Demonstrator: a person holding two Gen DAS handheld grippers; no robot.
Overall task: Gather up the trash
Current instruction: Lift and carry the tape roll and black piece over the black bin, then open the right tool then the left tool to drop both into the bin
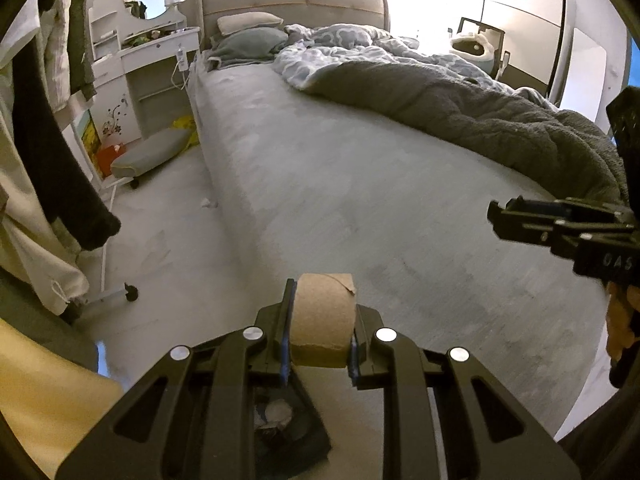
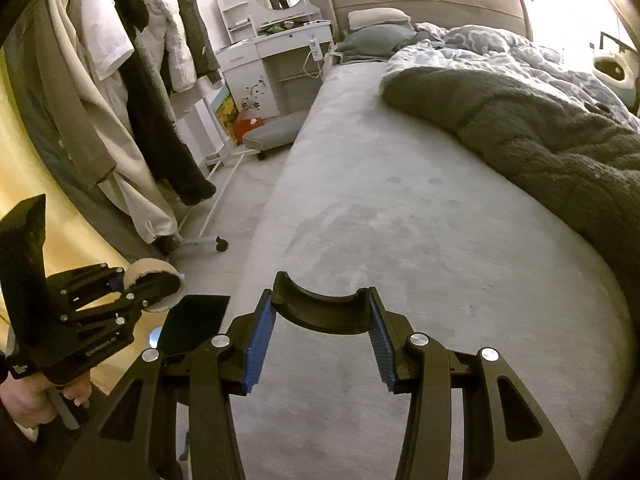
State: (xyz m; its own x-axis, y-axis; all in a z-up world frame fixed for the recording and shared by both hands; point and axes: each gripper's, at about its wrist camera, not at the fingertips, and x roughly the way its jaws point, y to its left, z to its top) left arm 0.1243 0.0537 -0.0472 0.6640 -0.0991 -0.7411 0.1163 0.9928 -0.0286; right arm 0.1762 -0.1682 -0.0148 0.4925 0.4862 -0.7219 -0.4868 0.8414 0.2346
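Note:
My left gripper [image 1: 322, 330] is shut on a brown cardboard roll [image 1: 323, 320], held above the near edge of the bed. The roll also shows in the right wrist view [image 2: 154, 282], clamped in the left gripper [image 2: 148, 286] at the left. My right gripper [image 2: 322, 328] is open and empty over the grey bedsheet [image 2: 400, 220]; a dark curved piece spans its fingertips. It appears at the right edge of the left wrist view [image 1: 496, 216]. A dark bin [image 1: 284, 432] with crumpled trash inside sits below the left gripper; it also shows in the right wrist view [image 2: 196, 322].
A bed with a grey blanket [image 1: 460, 116] and patterned duvet [image 1: 360, 48]. A clothes rack on wheels [image 2: 132, 100] stands left. A white dressing table [image 1: 140, 52], low stool [image 1: 148, 156] and a small white scrap on the floor [image 1: 206, 202] lie beyond.

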